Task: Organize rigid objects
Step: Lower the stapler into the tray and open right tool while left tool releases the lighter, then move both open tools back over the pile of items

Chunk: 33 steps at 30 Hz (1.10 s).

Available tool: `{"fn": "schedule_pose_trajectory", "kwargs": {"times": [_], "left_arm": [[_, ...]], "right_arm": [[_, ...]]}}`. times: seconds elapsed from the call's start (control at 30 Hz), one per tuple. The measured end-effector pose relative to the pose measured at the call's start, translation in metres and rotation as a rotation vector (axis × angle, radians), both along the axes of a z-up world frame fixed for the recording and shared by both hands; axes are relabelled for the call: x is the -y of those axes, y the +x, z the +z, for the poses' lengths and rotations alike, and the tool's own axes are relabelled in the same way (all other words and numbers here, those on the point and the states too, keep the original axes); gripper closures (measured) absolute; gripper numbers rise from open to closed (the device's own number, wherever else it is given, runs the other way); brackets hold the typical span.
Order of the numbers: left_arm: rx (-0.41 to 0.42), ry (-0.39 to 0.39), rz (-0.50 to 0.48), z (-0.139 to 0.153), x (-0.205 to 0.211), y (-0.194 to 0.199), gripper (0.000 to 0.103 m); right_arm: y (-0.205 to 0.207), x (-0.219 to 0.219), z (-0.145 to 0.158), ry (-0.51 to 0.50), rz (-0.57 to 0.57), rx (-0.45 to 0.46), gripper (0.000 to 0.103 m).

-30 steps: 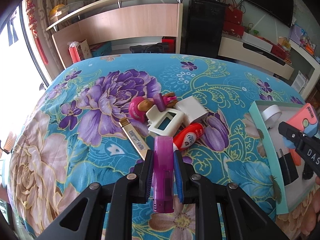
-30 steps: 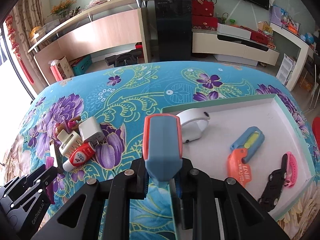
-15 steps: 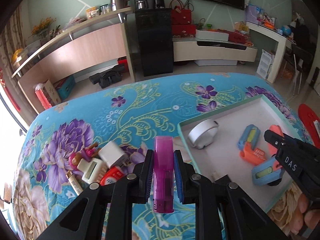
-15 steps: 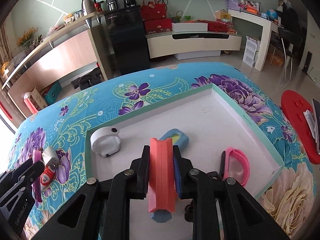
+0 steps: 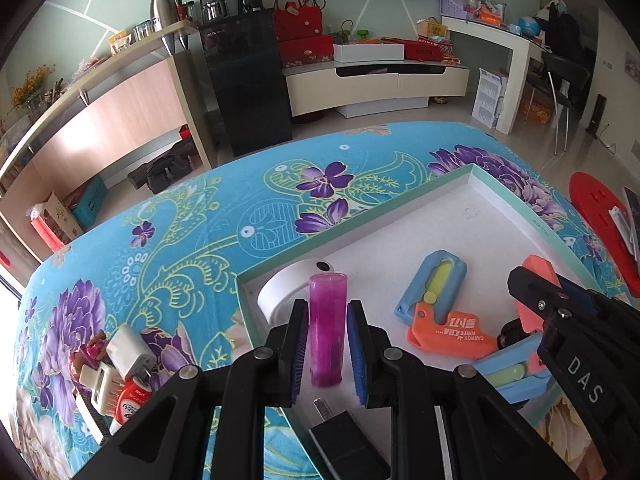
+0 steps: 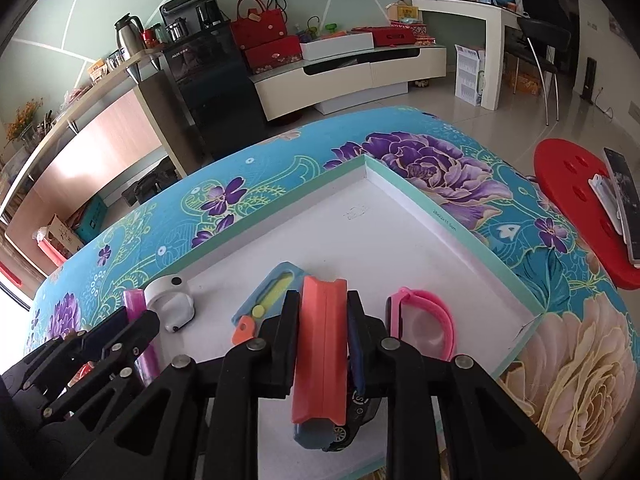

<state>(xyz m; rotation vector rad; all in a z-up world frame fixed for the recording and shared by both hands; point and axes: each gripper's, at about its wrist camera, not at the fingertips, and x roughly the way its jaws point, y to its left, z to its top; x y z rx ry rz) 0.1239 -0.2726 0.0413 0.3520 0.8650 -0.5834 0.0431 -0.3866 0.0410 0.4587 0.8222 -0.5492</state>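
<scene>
My left gripper squeezes a purple lighter over the near corner of the white tray. My right gripper is starting to let go — an orange and blue case sits between its fingers, just above a black toy car.

Two tools: the left tool with one purple lighter between its fingers, the right tool with one orange-and-blue utility knife.

One white tray on the bed holds:
- one round white device
- one blue and orange carrot knife
- one pink watch
- one black toy car
- one black plug adapter

Outside the tray, one small heap includes one white charger and one red-and-white tube; the rest cannot be counted.
</scene>
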Motion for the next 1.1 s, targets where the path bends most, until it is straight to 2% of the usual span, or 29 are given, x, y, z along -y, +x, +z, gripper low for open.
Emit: {"fn": "schedule_pose_trajectory", "kwargs": {"times": [0.17, 0.23, 0.3, 0.37, 0.43, 0.5, 0.57, 0.7, 0.77, 1.0, 1.1], "left_arm": [[-0.007, 0.013, 0.013, -0.005, 0.004, 0.000, 0.079], [-0.012, 0.008, 0.021, -0.006, 0.003, 0.000, 0.070], [-0.011, 0.011, 0.036, -0.005, 0.000, 0.001, 0.048], [-0.005, 0.014, 0.055, -0.005, -0.004, 0.002, 0.043], [-0.004, 0.012, 0.077, -0.004, -0.011, 0.004, 0.040], [0.001, 0.010, 0.102, -0.003, -0.019, 0.005, 0.029], [0.010, 0.011, 0.127, -0.002, -0.027, 0.007, 0.023], [0.026, 0.011, 0.181, 0.000, -0.045, 0.010, 0.004], [0.029, 0.008, 0.204, 0.000, -0.054, 0.011, 0.001], [0.029, 0.027, 0.286, -0.003, -0.090, 0.017, 0.000], [0.030, 0.024, 0.329, -0.002, -0.108, 0.020, 0.000]], "right_arm": [[-0.002, 0.004, -0.002, -0.011, -0.015, -0.026, 0.077], [-0.002, 0.005, -0.004, -0.029, -0.022, -0.053, 0.075], [-0.002, 0.007, -0.006, -0.028, -0.032, -0.068, 0.066], [-0.004, 0.011, -0.008, -0.008, -0.043, -0.066, 0.049], [-0.006, 0.013, -0.009, 0.010, -0.052, -0.063, 0.045], [-0.007, 0.015, -0.009, 0.014, -0.060, -0.063, 0.039], [-0.007, 0.017, -0.010, 0.015, -0.068, -0.064, 0.028], [-0.007, 0.017, -0.011, 0.013, -0.071, -0.066, 0.025], [-0.006, 0.016, -0.010, 0.001, -0.070, -0.067, 0.015], [0.005, -0.002, -0.002, -0.050, -0.010, -0.059, 0.014], [0.010, -0.014, 0.006, -0.065, 0.025, -0.025, 0.014]]}}
